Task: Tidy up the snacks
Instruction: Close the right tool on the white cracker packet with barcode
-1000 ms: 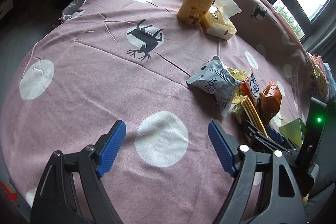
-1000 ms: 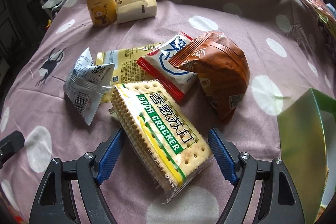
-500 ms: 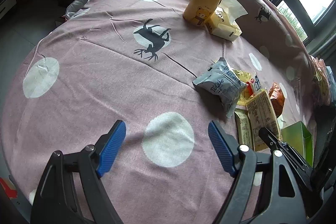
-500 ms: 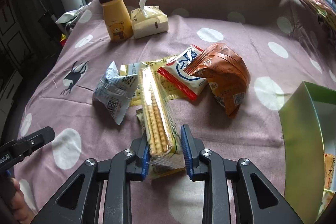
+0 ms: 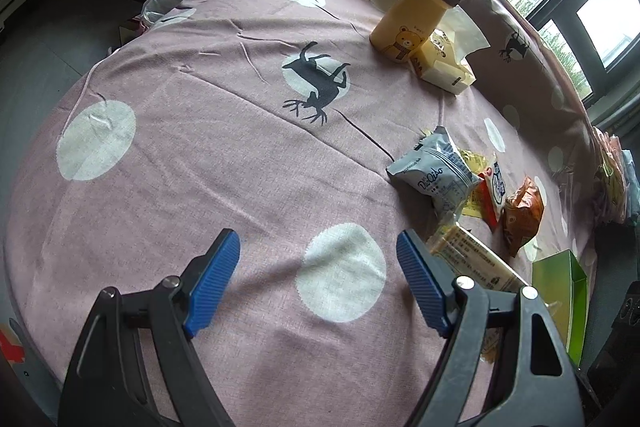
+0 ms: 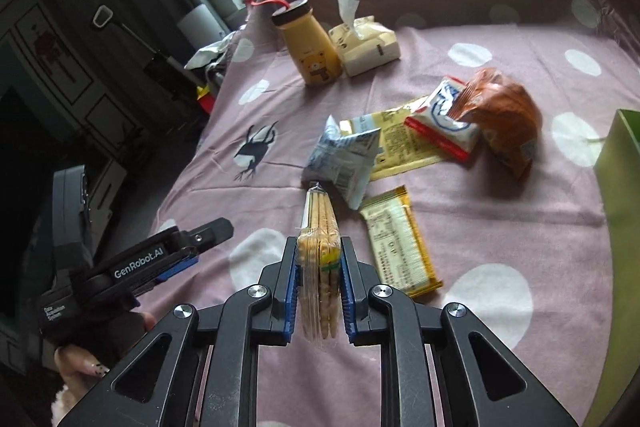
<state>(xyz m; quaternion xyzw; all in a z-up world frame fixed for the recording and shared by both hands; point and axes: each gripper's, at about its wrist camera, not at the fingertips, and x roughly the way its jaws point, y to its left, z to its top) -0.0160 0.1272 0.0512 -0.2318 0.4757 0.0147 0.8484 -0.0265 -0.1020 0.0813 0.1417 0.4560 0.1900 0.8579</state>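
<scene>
My right gripper (image 6: 319, 271) is shut on a soda cracker pack (image 6: 318, 239), held on edge above the pink spotted cloth (image 6: 500, 227). The pack also shows in the left wrist view (image 5: 472, 259). On the cloth lie a grey-blue snack bag (image 6: 344, 159), a flat yellow pack (image 6: 396, 243), a yellow sachet (image 6: 400, 143), a red-and-white packet (image 6: 444, 123) and an orange-brown bag (image 6: 508, 115). A green box (image 6: 624, 163) stands at the right edge. My left gripper (image 5: 318, 283) is open and empty over a white dot; it also shows in the right wrist view (image 6: 192, 247).
A yellow bear bottle (image 6: 312, 47) and a tissue pack (image 6: 368, 43) stand at the back of the cloth. The cloth drops off at the left toward dark floor and furniture (image 6: 60, 67). More snack bags (image 5: 612, 183) lie at the far right.
My right gripper has lifted the cracker pack up and back, uncovering a flat yellow pack beneath. My left gripper has stayed open, shifting slightly.
</scene>
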